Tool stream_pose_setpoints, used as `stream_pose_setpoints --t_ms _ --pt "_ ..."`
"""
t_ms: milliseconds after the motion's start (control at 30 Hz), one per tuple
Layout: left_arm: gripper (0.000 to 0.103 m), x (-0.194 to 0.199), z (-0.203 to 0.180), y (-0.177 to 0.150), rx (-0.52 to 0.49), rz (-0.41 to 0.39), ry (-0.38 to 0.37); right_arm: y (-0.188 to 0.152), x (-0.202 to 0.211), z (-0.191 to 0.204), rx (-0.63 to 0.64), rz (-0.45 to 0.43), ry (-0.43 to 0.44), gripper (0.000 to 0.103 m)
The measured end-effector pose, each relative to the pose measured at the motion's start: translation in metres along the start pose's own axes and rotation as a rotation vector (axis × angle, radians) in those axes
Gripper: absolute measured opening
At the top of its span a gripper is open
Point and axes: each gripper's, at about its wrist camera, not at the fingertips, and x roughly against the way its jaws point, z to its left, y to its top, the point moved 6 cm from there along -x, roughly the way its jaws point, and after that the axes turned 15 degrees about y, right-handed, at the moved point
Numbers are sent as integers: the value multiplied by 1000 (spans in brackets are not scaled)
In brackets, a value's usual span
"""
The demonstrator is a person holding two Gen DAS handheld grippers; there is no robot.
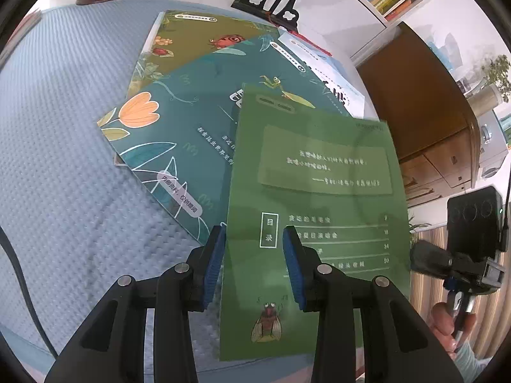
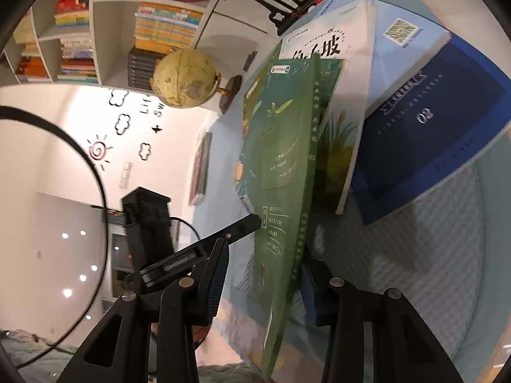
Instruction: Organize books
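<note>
A pale blue quilted cloth with a fine waffle weave (image 1: 73, 146) covers the table, and several picture books lie fanned across it: a teal paperback with an orange tulip on its cover (image 1: 179, 134), an olive-green book with a red beetle (image 1: 198, 38) beneath it, and in the right wrist view a white-covered book with bold black characters (image 2: 338, 73) and a dark navy book marked 02 (image 2: 428, 121). Behind them stand an ornate black iron stand (image 1: 274, 3), a yellowed globe on a wooden base (image 2: 182, 78) and white wall shelves packed with stacked books (image 2: 166, 27); black cloud and sun decals mark the white wall.

The thin green booklet with a contents page and a cicada drawing (image 1: 316, 223) is lifted above the cloth. The left gripper (image 1: 254, 268) has its blue pads set narrowly apart — one pad overlaps the page, but whether they clamp it I cannot tell. The right gripper (image 2: 265, 290) straddles the booklet's edge, its pads not clearly pressing.
</note>
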Motion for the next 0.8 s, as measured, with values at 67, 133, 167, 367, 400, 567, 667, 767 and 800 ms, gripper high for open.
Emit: stream_pose_setpoints --t_ms 67,133,167,367,400,567,667,767,800 --pt "33 2 2 -1 -14 1 9 3 -4 17 33 -2 25 41" --pt "33 6 6 -3 1 3 -21 7 -10 42 92 16 43 41" --pt "33 9 10 -2 20 3 -36 9 -15 54 130 34 33 41" --pt "33 35 40 -6 75 -30 -37 7 -76 107 283 161 33 41" --pt "33 40 47 -9 84 -37 -30 7 -88 114 296 177 47 41" --pt "33 72 109 -34 213 -75 26 1 -136 126 300 258 87 41" --pt "33 91 147 -51 302 -96 34 -9 -167 127 279 315 117 41" --pt "33 101 180 -66 380 -116 64 -25 -192 121 265 377 115 41" --pt "33 102 189 -72 403 -115 76 -30 -199 120 269 388 101 41"
